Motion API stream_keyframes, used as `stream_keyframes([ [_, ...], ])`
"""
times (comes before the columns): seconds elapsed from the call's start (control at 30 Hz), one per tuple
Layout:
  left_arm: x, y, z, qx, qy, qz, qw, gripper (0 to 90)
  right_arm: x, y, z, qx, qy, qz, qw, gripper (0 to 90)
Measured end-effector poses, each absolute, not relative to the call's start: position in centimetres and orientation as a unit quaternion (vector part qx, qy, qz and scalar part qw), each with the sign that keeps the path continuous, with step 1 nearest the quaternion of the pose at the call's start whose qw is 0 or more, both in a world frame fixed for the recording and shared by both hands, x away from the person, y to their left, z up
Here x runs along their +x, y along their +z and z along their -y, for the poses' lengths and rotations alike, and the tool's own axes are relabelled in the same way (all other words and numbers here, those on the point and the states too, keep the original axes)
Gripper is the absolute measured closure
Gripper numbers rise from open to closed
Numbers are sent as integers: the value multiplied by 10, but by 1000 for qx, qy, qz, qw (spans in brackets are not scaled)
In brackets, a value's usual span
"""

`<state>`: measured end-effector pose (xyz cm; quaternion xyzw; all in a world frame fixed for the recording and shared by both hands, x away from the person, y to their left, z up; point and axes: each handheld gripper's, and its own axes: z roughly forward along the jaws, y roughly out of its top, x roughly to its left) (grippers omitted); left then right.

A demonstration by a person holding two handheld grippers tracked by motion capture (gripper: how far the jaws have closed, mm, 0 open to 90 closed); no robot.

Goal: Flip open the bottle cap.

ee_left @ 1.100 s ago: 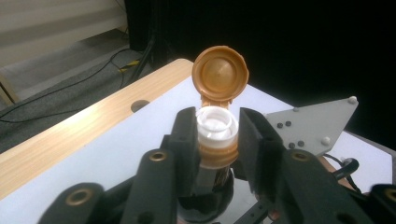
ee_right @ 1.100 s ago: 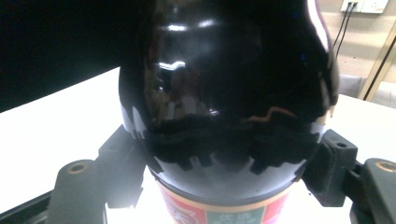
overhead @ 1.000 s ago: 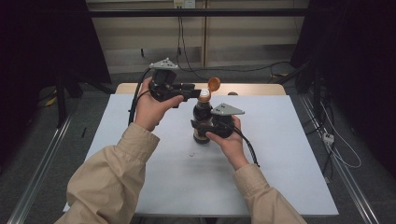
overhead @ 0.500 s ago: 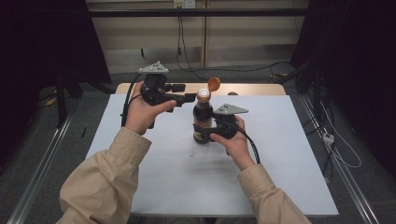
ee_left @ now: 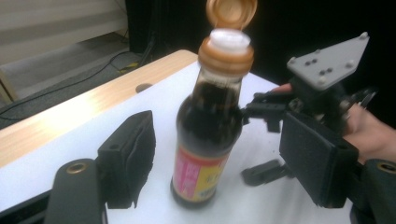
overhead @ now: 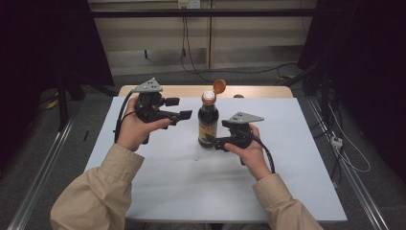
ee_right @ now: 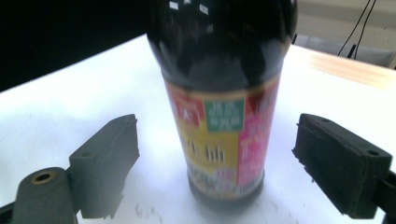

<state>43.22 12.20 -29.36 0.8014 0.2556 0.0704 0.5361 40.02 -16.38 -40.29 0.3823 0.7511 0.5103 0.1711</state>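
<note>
The left gripper (overhead: 184,115), jaws spread, has backed away left of the soy sauce bottle (overhead: 208,122) (flip cap (overhead: 219,86) open). The right gripper (overhead: 214,140) has released it; the bottle stands free on the white table (overhead: 158,191).

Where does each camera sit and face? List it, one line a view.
High view: above the person's side, looking down at the white table; both sleeves and hands show.
Left gripper view: on the left tool, facing the dark glass sauce bottle; its jaws stand open.
Right gripper view: on the right tool, jaws open, facing the bottle's label.
All views share the bottle.
</note>
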Motion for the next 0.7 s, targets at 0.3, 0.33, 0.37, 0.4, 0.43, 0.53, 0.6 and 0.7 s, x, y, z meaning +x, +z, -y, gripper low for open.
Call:
stream_keyframes([
  [0.3, 425, -317, -140, 801, 71, -264, 533, 229, 385, -406, 178, 370, 497, -766, 172, 139],
  [0.33, 423, -319, -140, 802, 73, -263, 531, 224, 384, -407, 180, 371, 495, -767, 171, 139],
  [0.37, 422, -322, -141, 803, 71, -263, 530, 222, 382, -408, 181, 370, 493, -769, 171, 139],
  [0.4, 421, -324, -142, 805, 70, -262, 528, 222, 381, -408, 183, 370, 493, -769, 170, 139],
  [0.43, 419, -327, -143, 804, 70, -262, 530, 219, 379, -409, 185, 371, 492, -770, 169, 139],
  [0.53, 415, -335, -147, 807, 67, -259, 526, 210, 374, -412, 189, 373, 488, -771, 169, 139],
  [0.6, 413, -342, -150, 808, 66, -260, 525, 196, 372, -414, 193, 374, 487, -771, 167, 139],
  [0.7, 409, -350, -155, 808, 62, -265, 523, 191, 367, -416, 197, 376, 484, -773, 166, 139],
])
